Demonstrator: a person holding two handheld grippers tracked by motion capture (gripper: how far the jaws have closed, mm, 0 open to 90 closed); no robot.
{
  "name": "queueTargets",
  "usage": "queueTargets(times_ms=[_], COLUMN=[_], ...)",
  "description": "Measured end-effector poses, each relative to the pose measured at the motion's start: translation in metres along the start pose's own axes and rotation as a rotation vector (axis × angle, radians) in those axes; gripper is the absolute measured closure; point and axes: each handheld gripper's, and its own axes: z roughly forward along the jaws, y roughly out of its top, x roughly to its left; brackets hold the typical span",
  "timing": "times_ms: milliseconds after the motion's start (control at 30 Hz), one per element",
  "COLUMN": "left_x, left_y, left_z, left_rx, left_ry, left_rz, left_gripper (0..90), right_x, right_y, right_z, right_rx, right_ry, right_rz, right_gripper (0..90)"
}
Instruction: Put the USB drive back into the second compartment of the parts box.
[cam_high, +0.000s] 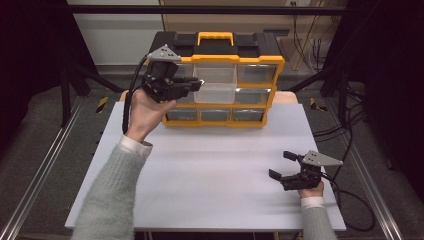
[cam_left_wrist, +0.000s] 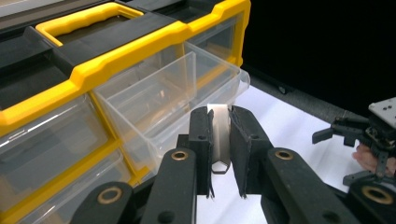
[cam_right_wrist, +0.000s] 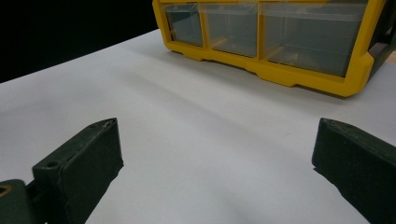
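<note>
Left tongs (cam_left_wrist: 219, 140) clamped on a small metal clip (cam_left_wrist: 218, 135), held beside the pulled-out clear drawer (cam_high: 215, 82) of the yellow organizer (cam_high: 272, 75). Clip judged light, stiff, slippery; best gripped across flat faces. Right tongs (cam_high: 285, 166) wide open, empty, low over worktop (cam_high: 210, 170).

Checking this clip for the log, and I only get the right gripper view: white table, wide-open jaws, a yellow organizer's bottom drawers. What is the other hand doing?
Observer: The left gripper is up at the organizer, shut on a small metal piece.
Operator: Is any drawer open?
Observer: Yes, one clear drawer in the top row is pulled out; the left gripper view shows the metal piece held just in front of it.
Operator: Anything in that drawer?
Observer: It looks empty through the clear plastic.
Operator: And the right gripper?
Observer: The high view shows the right gripper low over the table, holding nothing.
</note>
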Motion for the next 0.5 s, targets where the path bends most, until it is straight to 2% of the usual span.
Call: queueTargets(times_ms=[500], left_x=[0.015], left_y=[0.012], left_z=[0.024], left_rx=[0.016], left_ry=[0.037], left_rz=[-0.029], left_gripper=[78.8], right_x=[0.000], right_y=[0.000], right_z=[0.000], right_rx=[0.002], right_ry=[-0.002], right_rz=[-0.001], right_gripper=[2.0])
